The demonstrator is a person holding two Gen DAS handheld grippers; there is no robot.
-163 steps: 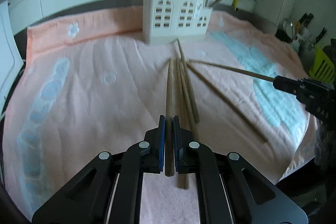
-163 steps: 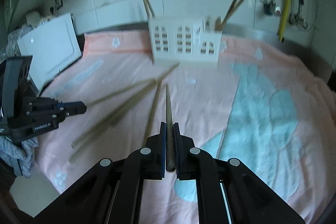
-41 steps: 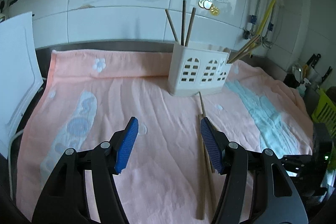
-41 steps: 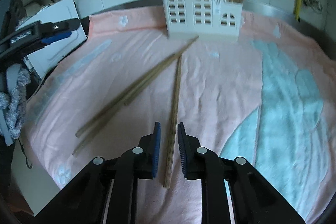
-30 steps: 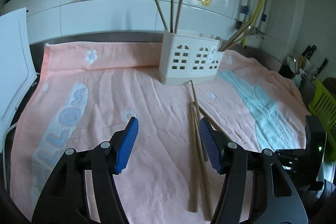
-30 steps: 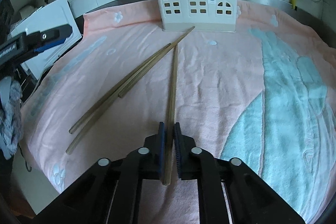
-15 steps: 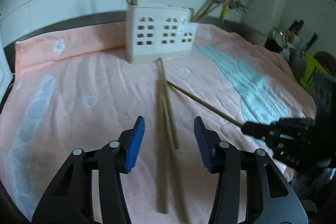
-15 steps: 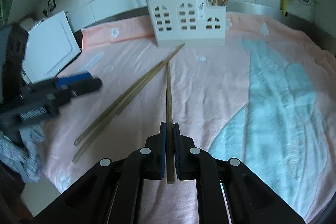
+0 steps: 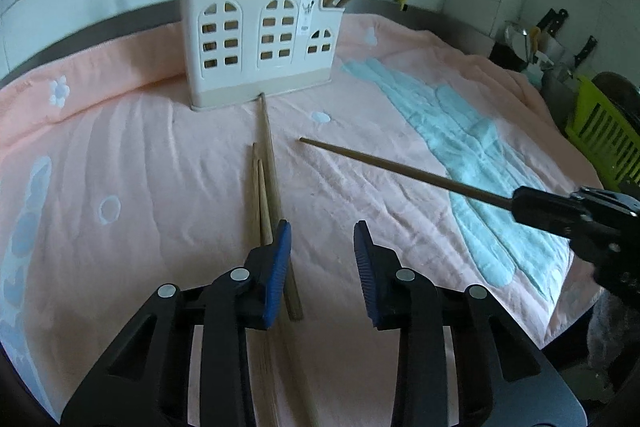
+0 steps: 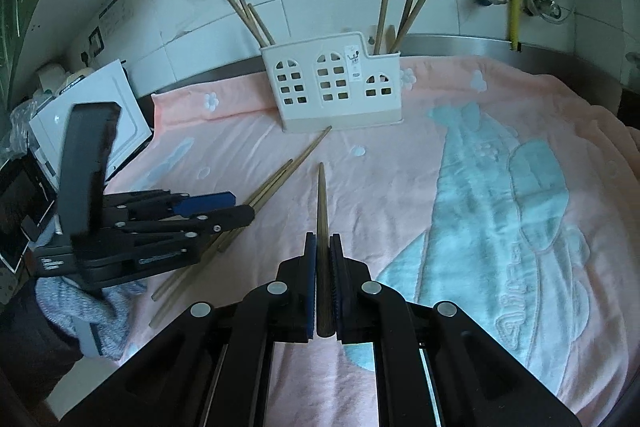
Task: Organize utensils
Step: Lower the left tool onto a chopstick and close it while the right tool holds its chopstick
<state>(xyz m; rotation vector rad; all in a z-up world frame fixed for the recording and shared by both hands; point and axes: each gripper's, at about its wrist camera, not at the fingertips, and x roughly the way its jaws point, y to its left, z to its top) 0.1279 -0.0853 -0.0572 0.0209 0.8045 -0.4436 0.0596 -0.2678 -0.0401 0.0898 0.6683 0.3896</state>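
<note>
One pink towel [image 9: 120,147] is bearing a white utensil holder [image 9: 256,47] at the far side, chopsticks standing in both end compartments. Three loose chopsticks [image 9: 266,163] are lying near it. The right gripper [image 10: 323,291] is clamping one chopstick [image 10: 321,203]; the left gripper [image 9: 320,263] is gaping wide beside them.

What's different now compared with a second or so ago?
The right gripper closed on a chopstick and lifted it off the towel. The left gripper, open throughout, dropped toward the three loose chopsticks. The holder stayed put.
</note>
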